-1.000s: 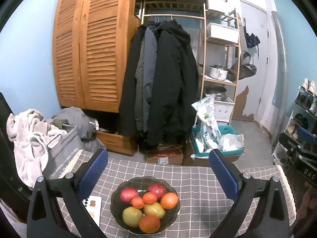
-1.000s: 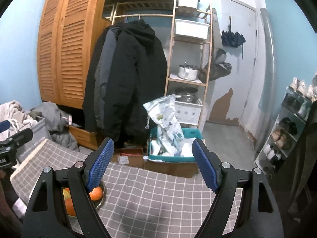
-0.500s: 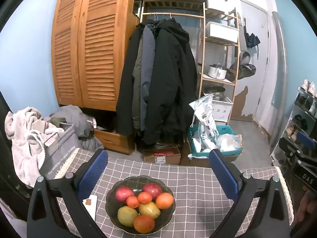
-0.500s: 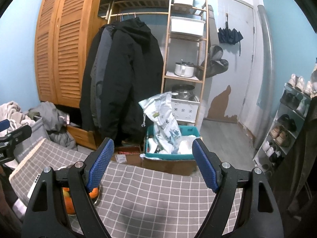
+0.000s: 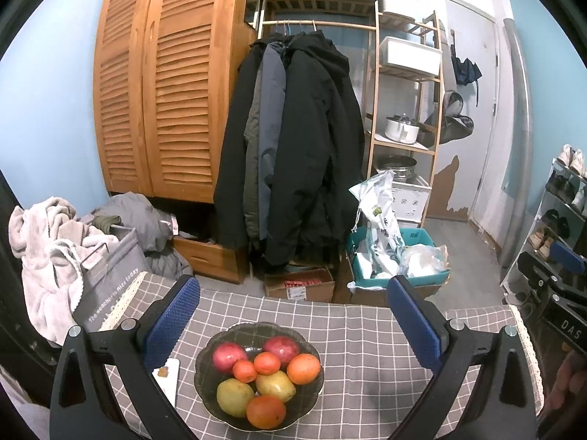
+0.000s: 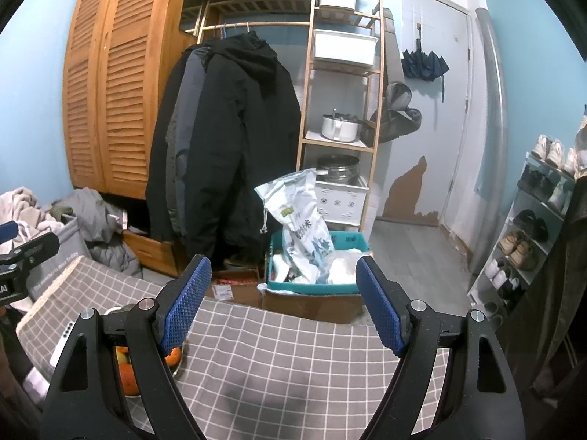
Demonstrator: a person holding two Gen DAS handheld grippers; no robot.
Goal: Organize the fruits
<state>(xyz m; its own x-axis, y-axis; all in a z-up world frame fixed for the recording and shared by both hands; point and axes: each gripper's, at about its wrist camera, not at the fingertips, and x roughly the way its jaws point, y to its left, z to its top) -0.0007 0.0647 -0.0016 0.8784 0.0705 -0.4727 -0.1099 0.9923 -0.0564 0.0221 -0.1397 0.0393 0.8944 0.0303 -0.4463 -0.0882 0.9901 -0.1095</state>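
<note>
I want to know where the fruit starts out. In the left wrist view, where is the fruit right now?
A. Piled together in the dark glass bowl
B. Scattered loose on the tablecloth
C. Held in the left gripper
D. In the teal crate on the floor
A: the fruit all sits in the dark glass bowl, below the open, empty left gripper.

Left gripper (image 5: 293,315) jaws wide apart, empty, above bowl (image 5: 205,396). Bowl on checked cloth (image 5: 367,366), holding fruits (image 5: 266,379). Card (image 5: 167,379) just left of bowl. Coats (image 5: 290,146) beyond bowl.
</note>
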